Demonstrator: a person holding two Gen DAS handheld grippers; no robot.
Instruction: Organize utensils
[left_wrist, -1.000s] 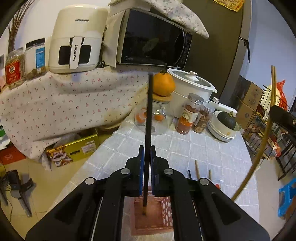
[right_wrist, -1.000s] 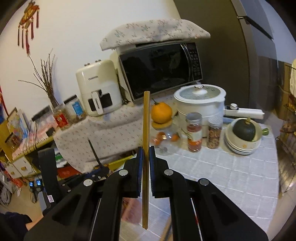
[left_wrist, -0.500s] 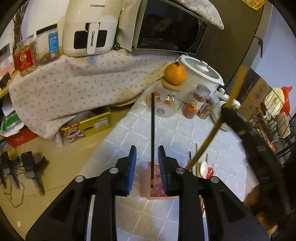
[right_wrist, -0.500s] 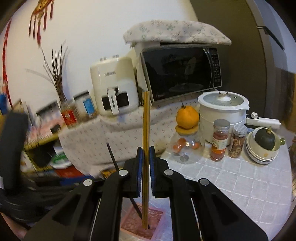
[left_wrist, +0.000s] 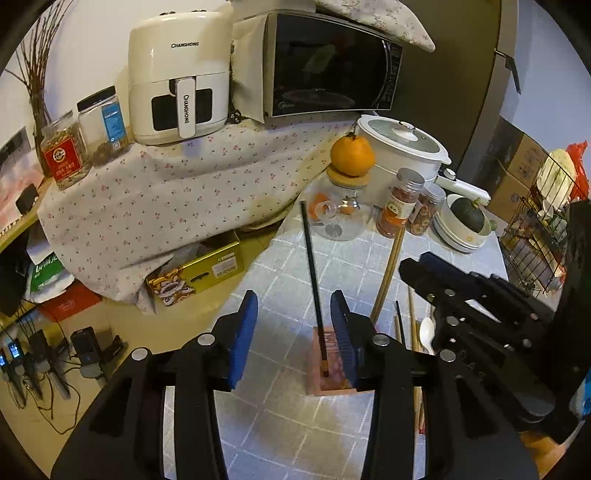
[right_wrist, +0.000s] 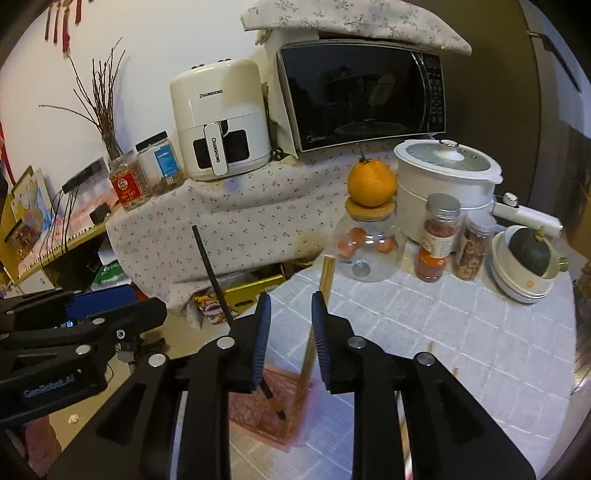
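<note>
Chopsticks (left_wrist: 312, 280) in holder (left_wrist: 332, 380) (grippers apart)

Two chopsticks (left_wrist: 312, 277), one holder (left_wrist: 332, 384)

- The holder (left_wrist: 334, 384) is partly hidden behind the left tool's finger (left_wrist: 343, 332).
- Utensils (left_wrist: 413, 332) on the desk (left_wrist: 277, 424) lie half behind the right tool (left_wrist: 480, 314).
- The wooden chopstick's (right_wrist: 325, 280) lower end is blurred.
</note>
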